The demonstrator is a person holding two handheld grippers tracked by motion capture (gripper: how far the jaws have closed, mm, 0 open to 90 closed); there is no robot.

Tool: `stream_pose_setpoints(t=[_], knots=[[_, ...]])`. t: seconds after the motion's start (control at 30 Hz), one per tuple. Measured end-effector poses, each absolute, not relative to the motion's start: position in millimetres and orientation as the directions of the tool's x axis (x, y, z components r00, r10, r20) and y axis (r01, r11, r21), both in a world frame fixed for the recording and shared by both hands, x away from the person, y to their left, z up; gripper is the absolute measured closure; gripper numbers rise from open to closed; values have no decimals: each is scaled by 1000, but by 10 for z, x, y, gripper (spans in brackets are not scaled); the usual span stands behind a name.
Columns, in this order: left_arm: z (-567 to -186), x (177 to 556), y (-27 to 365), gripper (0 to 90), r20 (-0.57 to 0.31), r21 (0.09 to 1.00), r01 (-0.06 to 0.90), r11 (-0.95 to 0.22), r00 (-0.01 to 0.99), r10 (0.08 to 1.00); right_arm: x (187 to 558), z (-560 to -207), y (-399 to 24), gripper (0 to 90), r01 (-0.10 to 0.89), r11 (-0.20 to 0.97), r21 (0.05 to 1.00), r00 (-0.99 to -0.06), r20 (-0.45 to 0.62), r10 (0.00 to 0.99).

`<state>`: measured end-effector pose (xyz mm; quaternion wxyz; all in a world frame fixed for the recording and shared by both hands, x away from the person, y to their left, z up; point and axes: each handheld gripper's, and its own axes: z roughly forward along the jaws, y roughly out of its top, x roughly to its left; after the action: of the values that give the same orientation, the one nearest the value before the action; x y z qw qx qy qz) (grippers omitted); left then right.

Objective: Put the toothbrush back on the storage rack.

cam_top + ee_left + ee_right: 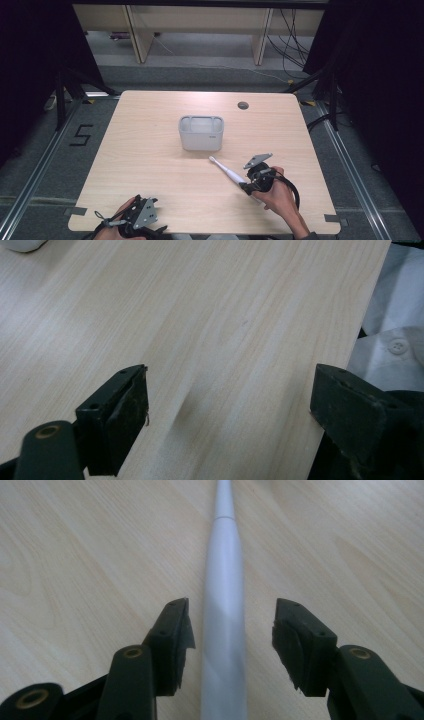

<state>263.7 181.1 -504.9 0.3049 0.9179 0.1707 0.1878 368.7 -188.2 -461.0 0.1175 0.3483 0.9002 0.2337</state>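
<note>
A white electric toothbrush (227, 172) lies flat on the wooden table (150, 150), its head toward a pale grey holder box (201, 133) at the table's middle. My right gripper (248, 187) is at the handle end. In the right gripper view the handle (224, 630) runs between the jaws of the right gripper (232, 617), which are open, with a gap on each side of it. My left gripper (142, 227) rests at the table's near left edge. In its own view the left gripper (230, 390) is wide open over bare wood.
A round cable hole (243, 105) sits near the far edge of the table. The table's near edge (350, 350) runs close beside the left gripper, with a person's white shirt (395, 345) past it. Shelving legs and cables stand beyond the table.
</note>
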Motion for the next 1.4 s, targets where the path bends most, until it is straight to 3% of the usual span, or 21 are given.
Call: stream_pose_setpoints(t=[0.27, 0.67, 1.4], knots=[[-5045, 2637, 1811, 154, 239, 617, 203, -760, 872, 427, 3837, -4605, -1760, 460, 582, 692, 427, -751, -45, 659], [-5044, 2637, 1811, 153, 242, 623, 195, -757, 873, 424, 3999, -4665, -1575, 495, 565, 759, 325, -790, -53, 610], [-5031, 2633, 1810, 154, 244, 616, 194, -763, 874, 419, 4133, -4756, -1433, 633, 577, 796, 183, -808, -20, 590]])
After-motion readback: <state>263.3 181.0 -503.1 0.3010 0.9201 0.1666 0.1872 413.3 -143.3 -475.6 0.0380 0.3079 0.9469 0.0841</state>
